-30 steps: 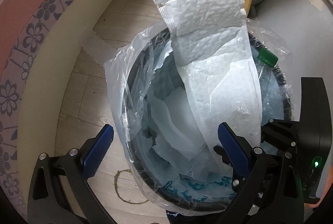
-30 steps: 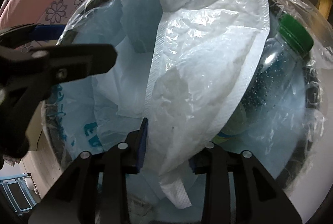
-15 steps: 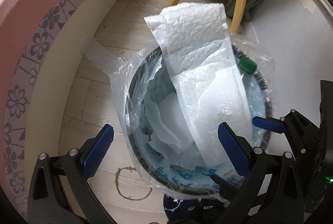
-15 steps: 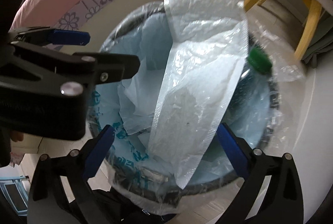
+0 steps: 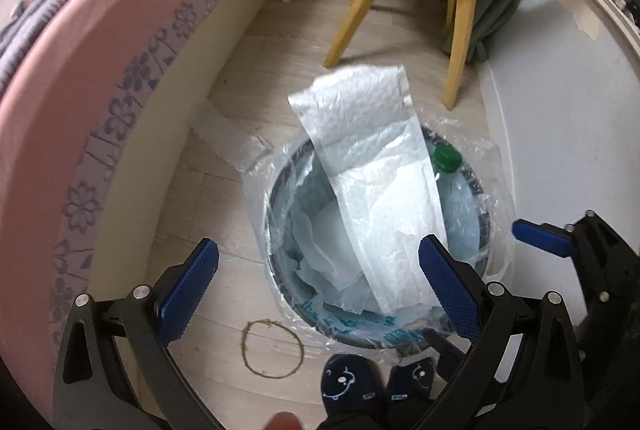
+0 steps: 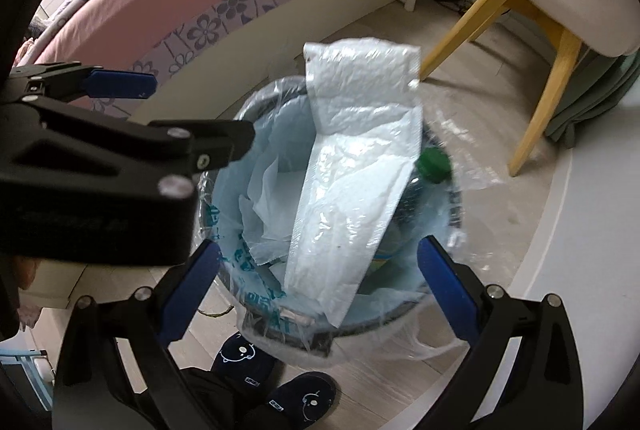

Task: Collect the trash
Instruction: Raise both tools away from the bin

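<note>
A round bin (image 5: 486, 226) (image 6: 456, 206) lined with a clear plastic bag stands on the floor below both grippers. A long white bubble mailer (image 5: 372, 166) (image 6: 356, 166) stands slanted in it, its top sticking out over the far rim. Beside the mailer lies a clear bottle with a green cap (image 5: 446, 158) (image 6: 434, 162), and crumpled white paper (image 5: 320, 254) fills the left side. My left gripper (image 5: 318, 286) hangs above the bin, open and empty. My right gripper (image 6: 318, 282) is also open and empty, above the near rim.
A bed with a pink cover and flowered border (image 5: 92, 102) runs along the left. A chair with wooden legs (image 5: 460, 26) stands beyond the bin, a white curved wall (image 5: 560, 118) on the right. A person's dark slippers (image 5: 348, 386) and a thin ring (image 5: 272, 348) are on the floor.
My right gripper opened and let go of the bubble mailer, which now rests in the bin. Both grippers have risen, so the bin looks smaller and more floor shows.
</note>
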{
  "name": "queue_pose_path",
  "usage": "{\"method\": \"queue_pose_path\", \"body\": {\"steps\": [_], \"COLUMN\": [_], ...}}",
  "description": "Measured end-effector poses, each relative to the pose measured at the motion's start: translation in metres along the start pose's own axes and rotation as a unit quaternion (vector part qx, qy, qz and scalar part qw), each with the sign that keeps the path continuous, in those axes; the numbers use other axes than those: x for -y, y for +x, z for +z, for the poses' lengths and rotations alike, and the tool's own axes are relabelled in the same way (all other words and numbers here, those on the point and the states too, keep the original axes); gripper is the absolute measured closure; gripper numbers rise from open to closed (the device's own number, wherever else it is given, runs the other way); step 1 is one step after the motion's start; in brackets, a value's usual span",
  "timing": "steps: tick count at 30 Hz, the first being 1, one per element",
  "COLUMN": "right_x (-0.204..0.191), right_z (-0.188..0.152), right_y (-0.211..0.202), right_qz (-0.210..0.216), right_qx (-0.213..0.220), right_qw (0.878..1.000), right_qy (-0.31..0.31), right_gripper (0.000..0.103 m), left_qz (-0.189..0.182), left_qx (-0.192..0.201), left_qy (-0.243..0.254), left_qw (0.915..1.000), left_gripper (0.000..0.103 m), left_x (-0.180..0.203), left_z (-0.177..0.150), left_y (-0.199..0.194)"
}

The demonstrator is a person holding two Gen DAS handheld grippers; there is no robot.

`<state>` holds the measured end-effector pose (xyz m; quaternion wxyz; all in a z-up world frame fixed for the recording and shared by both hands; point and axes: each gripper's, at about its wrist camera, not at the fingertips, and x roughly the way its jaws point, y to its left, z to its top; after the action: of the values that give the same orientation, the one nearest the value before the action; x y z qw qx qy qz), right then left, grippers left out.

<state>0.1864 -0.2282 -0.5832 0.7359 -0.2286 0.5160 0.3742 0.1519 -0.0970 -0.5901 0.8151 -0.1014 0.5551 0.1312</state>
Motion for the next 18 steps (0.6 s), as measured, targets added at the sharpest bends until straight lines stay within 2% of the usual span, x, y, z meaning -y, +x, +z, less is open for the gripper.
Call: {"method": "queue_pose_path", "body": {"steps": [6, 12, 18], "right_x": [0.004, 0.007, 0.01], "right_z": [-0.006, -0.014, -0.023], "right_y": [-0.031, -0.047, -0.053], "right_qz": [-0.01, -0.018, -0.024], "right_qx": [0.011, 0.016, 0.015], "right_qw": [1.0, 1.0, 0.999], "right_qy": [0.001, 0.006, 0.015], "right_gripper": [0.007, 0.007, 0.007], "left_qz": [-0.001, -0.006, -0.003], "left_qx": [0.01, 0.001, 0.024], "left_qy": [-0.021, -0.052, -0.054], "left_qw": [0.9997, 0.9986, 0.9982], "left_gripper": [0.006, 0.006, 0.006], "left_x": [0.007, 0.009, 0.013], "left_z": [0.006, 0.003, -0.004], "left_y": [-0.021, -0.025, -0.033]}}
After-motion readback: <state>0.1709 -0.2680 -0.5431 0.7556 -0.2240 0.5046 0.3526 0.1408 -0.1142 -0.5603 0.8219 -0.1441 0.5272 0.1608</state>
